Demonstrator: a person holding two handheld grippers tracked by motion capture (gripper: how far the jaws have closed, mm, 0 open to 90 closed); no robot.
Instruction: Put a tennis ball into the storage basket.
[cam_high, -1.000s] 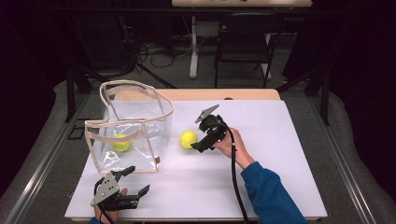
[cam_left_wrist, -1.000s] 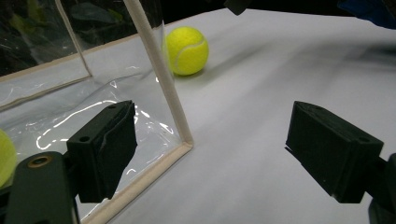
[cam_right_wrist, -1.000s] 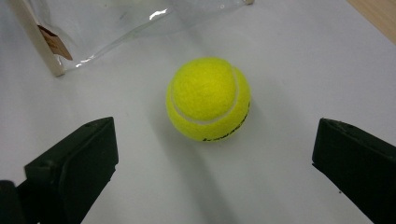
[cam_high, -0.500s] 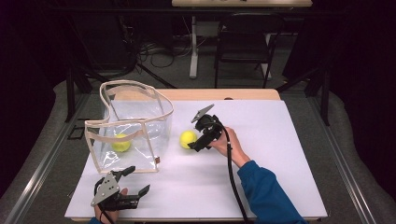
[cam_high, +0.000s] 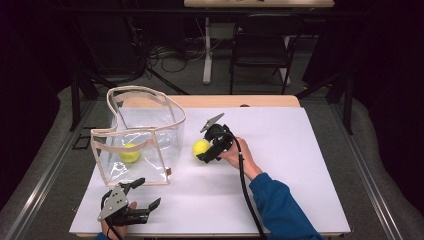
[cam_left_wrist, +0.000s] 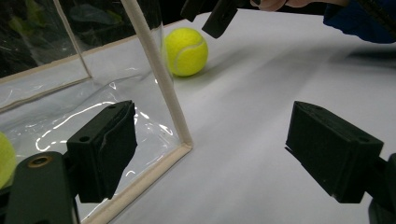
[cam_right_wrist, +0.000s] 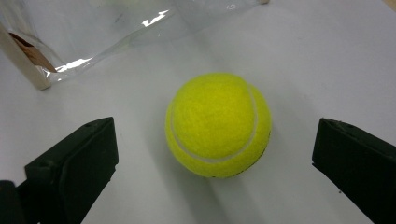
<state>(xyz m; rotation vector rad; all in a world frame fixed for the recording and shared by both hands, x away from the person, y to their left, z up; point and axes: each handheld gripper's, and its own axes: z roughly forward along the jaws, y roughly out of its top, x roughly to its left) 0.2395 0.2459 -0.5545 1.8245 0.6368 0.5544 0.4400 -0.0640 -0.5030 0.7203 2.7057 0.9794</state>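
Observation:
A yellow tennis ball lies on the white table beside a clear bag with beige trim. My right gripper is open, one jaw on each side of this ball and neither touching it. A second tennis ball rests inside the bag. My left gripper is open and holds nothing near the table's front edge, facing the bag's front corner. In the left gripper view the loose ball lies beyond that corner.
The bag stands upright at the left of the white table with its mouth open upward. A dark chair and floor cables lie beyond the far edge. A blue sleeve crosses the front right.
My right gripper has slid a little to the left, bringing its jaws around the loose ball. The left gripper, the bag and both balls have stayed put.

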